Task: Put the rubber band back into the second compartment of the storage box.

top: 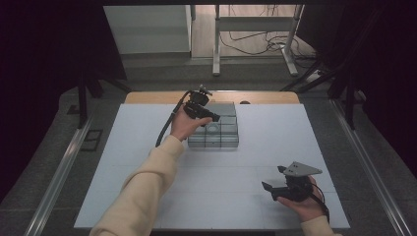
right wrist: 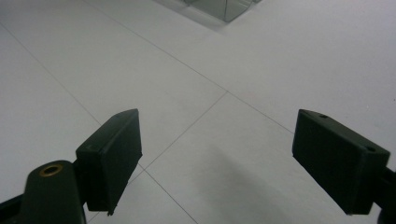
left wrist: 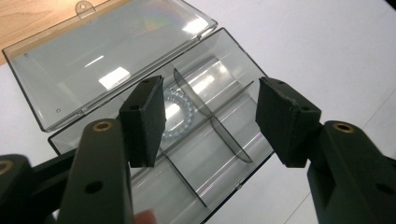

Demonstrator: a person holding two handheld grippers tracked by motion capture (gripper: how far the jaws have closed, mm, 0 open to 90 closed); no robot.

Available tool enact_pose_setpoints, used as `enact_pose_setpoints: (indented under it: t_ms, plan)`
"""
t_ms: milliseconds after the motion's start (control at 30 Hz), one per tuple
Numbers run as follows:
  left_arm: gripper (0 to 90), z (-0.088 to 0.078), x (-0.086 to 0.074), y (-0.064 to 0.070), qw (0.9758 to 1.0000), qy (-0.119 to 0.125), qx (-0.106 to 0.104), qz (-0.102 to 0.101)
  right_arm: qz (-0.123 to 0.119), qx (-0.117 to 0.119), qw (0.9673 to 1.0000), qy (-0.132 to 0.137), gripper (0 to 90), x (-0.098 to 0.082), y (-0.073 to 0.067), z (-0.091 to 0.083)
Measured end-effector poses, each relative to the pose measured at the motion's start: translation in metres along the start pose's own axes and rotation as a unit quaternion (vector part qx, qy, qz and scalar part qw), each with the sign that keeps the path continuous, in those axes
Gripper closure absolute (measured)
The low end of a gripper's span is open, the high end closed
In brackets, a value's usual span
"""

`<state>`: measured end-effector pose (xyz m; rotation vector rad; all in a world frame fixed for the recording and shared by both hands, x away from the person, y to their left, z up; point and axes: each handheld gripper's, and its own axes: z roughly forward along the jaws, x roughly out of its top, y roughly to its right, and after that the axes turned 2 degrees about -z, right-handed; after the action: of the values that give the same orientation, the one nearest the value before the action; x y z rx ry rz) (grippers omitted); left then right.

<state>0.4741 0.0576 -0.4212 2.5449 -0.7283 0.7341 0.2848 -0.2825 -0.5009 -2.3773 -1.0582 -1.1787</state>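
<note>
A clear plastic box (top: pixel 220 139) with several compartments lies at the far middle of the white table, its lid (left wrist: pixel 107 51) folded open toward the far edge. A ring of pale beads (left wrist: pixel 180 116) rests in one compartment (top: pixel 212 128). My left gripper (top: pixel 212 117) hovers over the box's left part; in the left gripper view it (left wrist: pixel 210 116) is open with nothing between its pads, above the box's dividers (left wrist: pixel 219 135). My right gripper (top: pixel 273 177) is held at the near right, open and empty (right wrist: pixel 217 158) over bare table.
The white table top (top: pixel 275 142) has wide free room to either side of the box and in front of it. A wooden strip (top: pixel 265 97) runs along its far edge. A corner of the box (right wrist: pixel 224 7) shows at the top of the right gripper view.
</note>
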Motion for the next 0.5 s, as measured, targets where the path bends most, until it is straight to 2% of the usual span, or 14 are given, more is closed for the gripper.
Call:
enact_pose_setpoints:
  t_ms: [267, 500]
  plan:
    - [42.5, -0.01, -0.008, 0.004, 0.9999, -0.007, 0.0, 0.007, 0.004, 0.004, 1.0, 0.002, 16.1, -0.001, 0.001, 0.001]
    - [42.8, -0.036, -0.035, 0.007, 0.9998, -0.001, 0.0, 0.02, 0.002, 0.003, 1.0, 0.002, 16.1, 0.002, 0.0, 0.002]
